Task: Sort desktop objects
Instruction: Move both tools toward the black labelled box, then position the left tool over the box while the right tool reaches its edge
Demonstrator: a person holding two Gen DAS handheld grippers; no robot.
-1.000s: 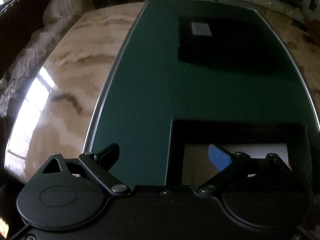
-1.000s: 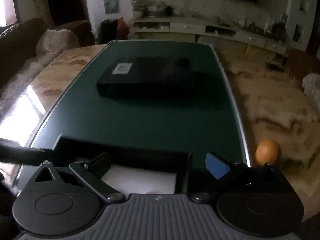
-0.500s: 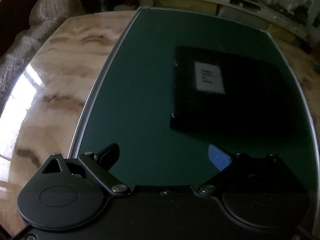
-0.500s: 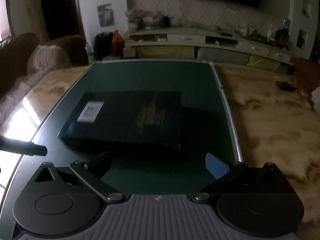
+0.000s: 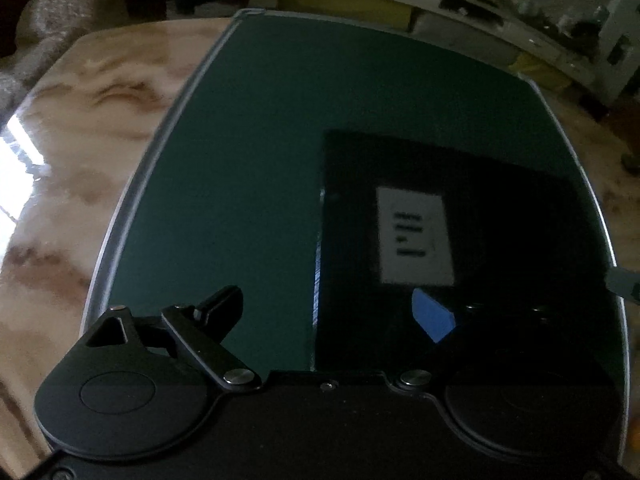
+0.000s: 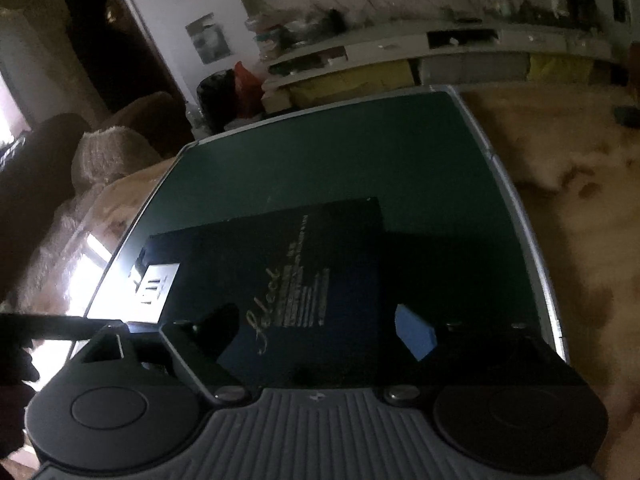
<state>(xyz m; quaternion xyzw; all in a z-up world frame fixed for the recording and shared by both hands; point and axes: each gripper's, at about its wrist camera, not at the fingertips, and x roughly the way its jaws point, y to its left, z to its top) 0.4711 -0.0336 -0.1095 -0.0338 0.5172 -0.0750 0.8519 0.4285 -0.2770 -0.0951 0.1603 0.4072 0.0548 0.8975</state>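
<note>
A flat black box point(image 5: 500, 240) with a white label point(image 5: 416, 236) lies on the dark green mat point(image 5: 248, 184). It also shows in the right wrist view point(image 6: 280, 264), with gold lettering on its lid. My left gripper point(image 5: 326, 312) is open and empty, hovering over the box's left edge. My right gripper point(image 6: 316, 332) is open and empty, tilted, just above the near part of the box.
The mat point(image 6: 400, 152) lies on a marble table point(image 5: 68, 168) that extends on both sides point(image 6: 568, 208). A sofa with a knitted throw point(image 6: 108, 152) stands at the left. A low white cabinet point(image 6: 440, 52) runs along the far wall.
Both grippers moved forward from the near open box toward the black box, which now fills the near view. The right gripper has tilted. The orange is out of view.
</note>
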